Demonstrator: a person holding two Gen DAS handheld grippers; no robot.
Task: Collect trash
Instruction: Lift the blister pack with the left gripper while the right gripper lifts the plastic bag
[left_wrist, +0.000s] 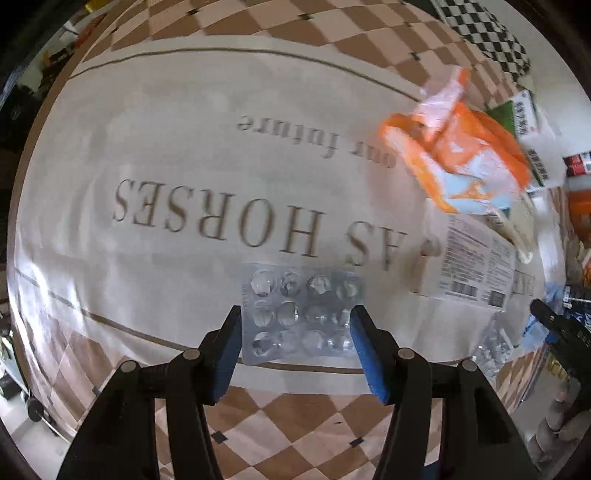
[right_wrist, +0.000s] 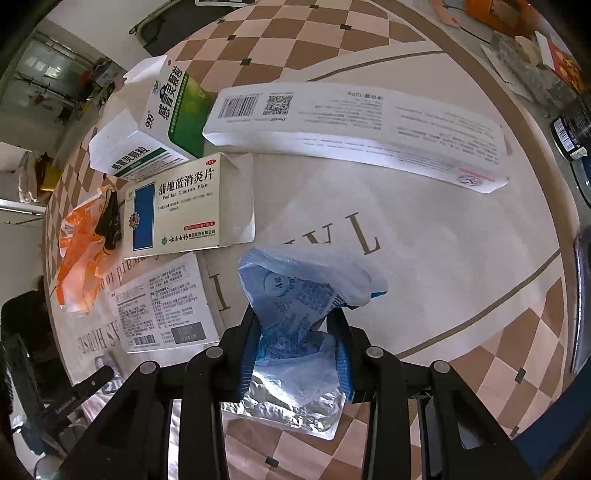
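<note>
Checkered tablecloth covers the surface (left_wrist: 303, 410). An empty clear blister pack (left_wrist: 301, 314) is clamped between the left tongs (left_wrist: 295, 325), while a crumpled blue wrapper (right_wrist: 295, 306) is pinched by the right tongs (right_wrist: 295, 325) above a foil blister pack (right_wrist: 288, 410). Farther off, medicine boxes (right_wrist: 173, 206) and an orange plastic bag (left_wrist: 458, 147) are seen.
</note>
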